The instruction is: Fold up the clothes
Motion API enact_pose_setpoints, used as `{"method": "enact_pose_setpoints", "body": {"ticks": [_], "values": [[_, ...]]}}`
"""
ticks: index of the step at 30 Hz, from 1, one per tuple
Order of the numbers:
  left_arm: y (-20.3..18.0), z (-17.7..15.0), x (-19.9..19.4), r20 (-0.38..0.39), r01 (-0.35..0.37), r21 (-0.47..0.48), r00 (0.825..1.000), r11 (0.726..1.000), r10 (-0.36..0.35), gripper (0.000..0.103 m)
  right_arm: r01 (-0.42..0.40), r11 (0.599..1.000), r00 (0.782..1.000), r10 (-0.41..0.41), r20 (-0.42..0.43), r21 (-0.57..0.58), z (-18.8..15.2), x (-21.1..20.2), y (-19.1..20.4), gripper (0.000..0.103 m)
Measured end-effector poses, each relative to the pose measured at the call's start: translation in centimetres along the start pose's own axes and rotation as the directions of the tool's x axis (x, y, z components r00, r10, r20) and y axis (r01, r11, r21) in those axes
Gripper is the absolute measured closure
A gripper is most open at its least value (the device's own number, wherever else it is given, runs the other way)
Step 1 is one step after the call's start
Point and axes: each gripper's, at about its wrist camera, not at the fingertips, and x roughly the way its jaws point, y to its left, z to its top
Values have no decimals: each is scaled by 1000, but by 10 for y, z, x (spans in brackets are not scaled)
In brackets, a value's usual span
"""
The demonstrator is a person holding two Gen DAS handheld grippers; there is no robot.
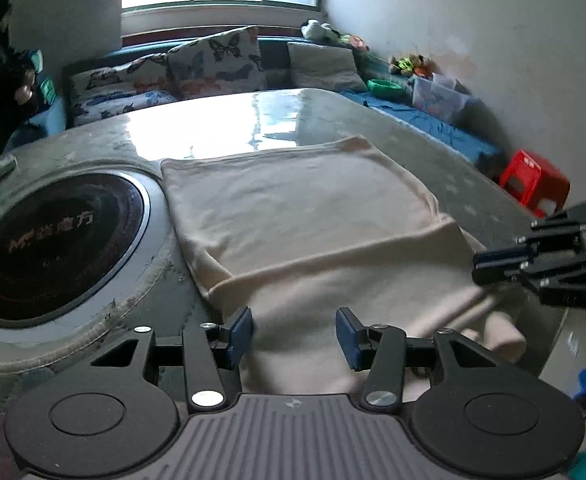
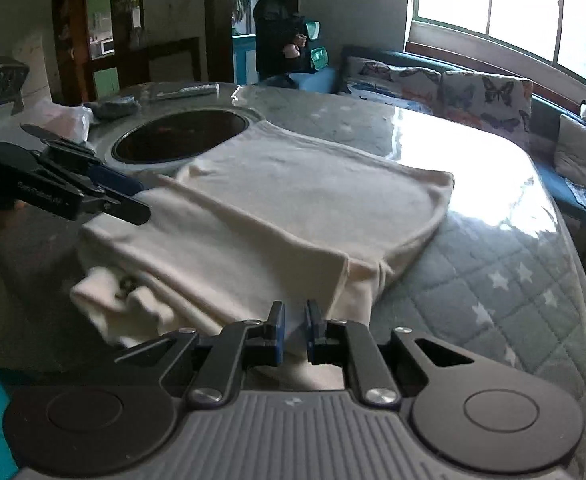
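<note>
A cream garment [image 1: 305,216] lies partly folded on the round table, its near part doubled over the rest. It also shows in the right wrist view [image 2: 277,216], with a bunched sleeve [image 2: 105,296] at the near left. My left gripper [image 1: 293,336] is open above the garment's near edge and holds nothing. My right gripper [image 2: 293,330] has its jaws narrowly apart over the garment's near edge, with cloth between them; whether the pads press it is unclear. Each gripper shows in the other's view, the right [image 1: 505,264] and the left [image 2: 125,196].
A round black induction hob [image 1: 57,240] is set in the table [image 1: 373,120] left of the garment. The quilted table cover [image 2: 493,280] extends right. A sofa with butterfly cushions [image 1: 213,60], a red stool [image 1: 533,180] and a standing person [image 2: 277,28] surround the table.
</note>
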Motion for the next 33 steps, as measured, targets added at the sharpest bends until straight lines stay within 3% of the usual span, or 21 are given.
{"method": "enact_pose_setpoints", "body": {"ticks": [4, 7, 14, 18, 21, 23, 25, 27, 31, 33], "values": [[-10, -4, -16, 12, 13, 66, 1000, 998, -14, 52, -11, 999, 1000, 12, 25, -43, 1, -10, 8, 93], [-22, -12, -26, 1, 17, 150, 1000, 988, -18, 52, -20, 998, 1000, 20, -2, -61, -2, -3, 10, 93], [-54, -41, -35, -39, 47, 390, 999, 920, -34, 52, -44, 992, 999, 43, -9, -116, -1, -20, 14, 85], [-74, -54, -27, -11, 32, 494, 999, 869, -31, 52, -43, 982, 999, 37, -33, -185, -5, -30, 22, 80], [-82, -58, -18, 11, 17, 528, 1000, 849, -27, 53, -40, 972, 998, 30, -48, -231, -9, -36, 27, 75], [-81, -56, -14, 23, 14, 528, 999, 849, -31, 62, -37, 961, 998, 21, -61, -273, -14, -40, 32, 64], [-80, -52, -12, 32, 23, 512, 998, 858, -45, 82, -37, 948, 997, 15, -71, -317, -19, -43, 35, 63], [-75, -45, -12, 39, 35, 477, 997, 878, -60, 93, -35, 936, 997, 9, -76, -351, -23, -44, 39, 57], [-56, -23, -15, 43, 69, 339, 995, 938, -89, 95, -25, 902, 999, 8, -41, -430, -29, -43, 49, 48], [-47, -13, -13, 45, 86, 288, 994, 954, -104, 95, -14, 890, 1000, 10, -11, -455, -29, -40, 52, 45]]}}
